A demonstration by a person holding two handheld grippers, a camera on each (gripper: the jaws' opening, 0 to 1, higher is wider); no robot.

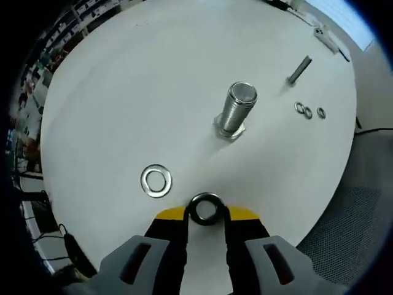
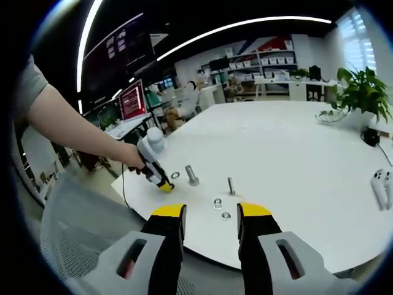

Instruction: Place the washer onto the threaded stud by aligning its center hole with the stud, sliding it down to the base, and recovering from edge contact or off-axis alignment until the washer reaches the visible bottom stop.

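Washer [image 1: 206, 209] sits pinched on edge between your left gripper [image 1: 206, 216] tips, with the threaded stud [image 1: 235, 110] upright on the white table [image 1: 123, 92] ahead of the jaws and slightly right. A second washer [image 1: 156, 180] lies flat just left of those tips, while your right gripper [image 2: 210, 215] hangs spread apart with nothing in it, short of the table edge

**Grey-and-yellow grippers, grey sleeve**

Each gripper, left gripper [image 1: 207, 212] and right gripper [image 2: 211, 213], has 2 black jaws with yellow tips on pale grey housings with red-lined slots. The person wears a grey short sleeve [image 2: 29, 83].
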